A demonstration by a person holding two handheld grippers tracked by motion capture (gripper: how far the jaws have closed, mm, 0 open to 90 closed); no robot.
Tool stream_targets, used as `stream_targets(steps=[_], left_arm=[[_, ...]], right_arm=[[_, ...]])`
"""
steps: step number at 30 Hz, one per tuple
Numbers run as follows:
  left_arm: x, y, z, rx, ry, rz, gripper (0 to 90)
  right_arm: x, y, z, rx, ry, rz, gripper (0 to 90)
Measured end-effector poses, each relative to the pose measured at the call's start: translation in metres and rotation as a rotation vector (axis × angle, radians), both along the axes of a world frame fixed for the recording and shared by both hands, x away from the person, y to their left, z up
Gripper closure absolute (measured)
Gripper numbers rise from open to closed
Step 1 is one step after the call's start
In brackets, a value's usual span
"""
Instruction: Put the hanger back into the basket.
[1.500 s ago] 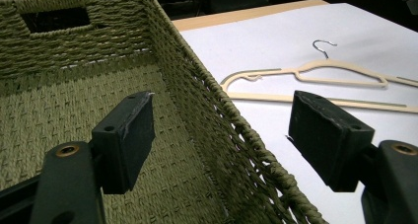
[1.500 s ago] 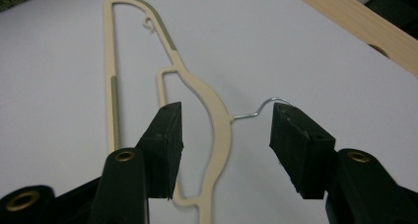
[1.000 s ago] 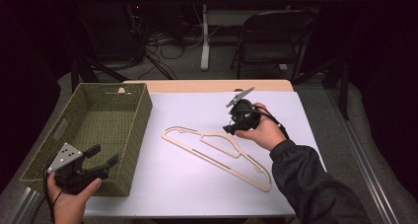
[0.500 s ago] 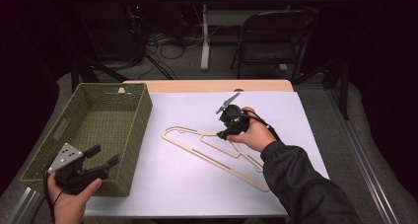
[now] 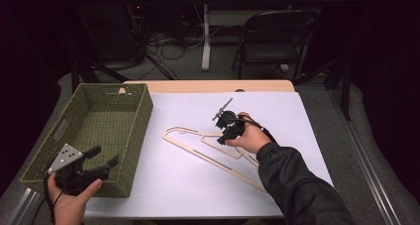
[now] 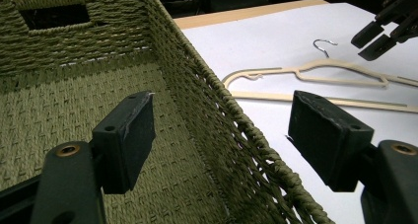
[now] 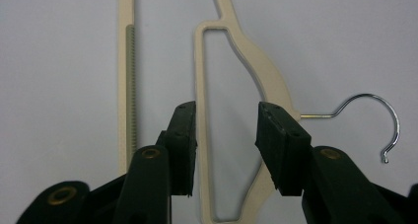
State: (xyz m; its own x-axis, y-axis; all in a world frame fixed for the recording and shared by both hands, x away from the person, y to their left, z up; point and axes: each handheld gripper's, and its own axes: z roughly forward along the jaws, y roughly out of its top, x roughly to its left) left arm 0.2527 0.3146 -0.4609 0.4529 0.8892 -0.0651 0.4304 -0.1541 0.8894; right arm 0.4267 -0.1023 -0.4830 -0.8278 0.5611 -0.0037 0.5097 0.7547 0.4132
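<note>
Beige hanger [image 5: 210, 148] flat on white tabletop [image 5: 307, 116], beside basket [image 5: 106, 118]. Right tongs [image 7: 224, 150] apart over hanger neck. Left tongs [image 6: 222, 140] apart at basket's near rim.

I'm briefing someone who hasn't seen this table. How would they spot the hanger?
On the white table top, look right of the green woven basket. The hanger lies flat there under the right gripper: thin, cream-coloured, with a metal hook.
</note>
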Motion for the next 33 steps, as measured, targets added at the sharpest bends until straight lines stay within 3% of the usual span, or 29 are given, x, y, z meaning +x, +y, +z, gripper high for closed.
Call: stream_targets(steps=[1,2,3,5,12,28,33], left_arm=[[0.0,0.0,0.0,0.0,0.0,0.0,25.6],[0.0,0.0,0.0,0.0,0.002,-0.001,25.6],[0.0,0.0,0.0,0.0,0.002,-0.001,25.6],[0.0,0.0,0.0,0.0,0.001,-0.003,25.6],[0.001,-0.001,0.0,0.004,0.005,-0.006,25.6],[0.001,-0.001,-0.001,0.002,0.004,-0.004,25.6],[0.001,-0.001,-0.001,0.002,0.004,-0.003,25.6]], right_arm=[[0.0,0.0,0.0,0.0,0.0,0.0,59.7],[-0.001,0.001,-0.007,0.047,-0.056,-0.022,60.4],[0.0,0.0,-0.006,-0.016,-0.012,-0.014,62.0],[0.001,0.0,-0.008,-0.032,-0.001,-0.014,62.8],[0.002,0.001,-0.015,-0.056,0.03,0.003,66.8],[0.001,0.007,-0.031,-0.176,0.097,0.049,68.9],[0.001,0.007,-0.034,-0.18,0.115,0.059,69.7]])
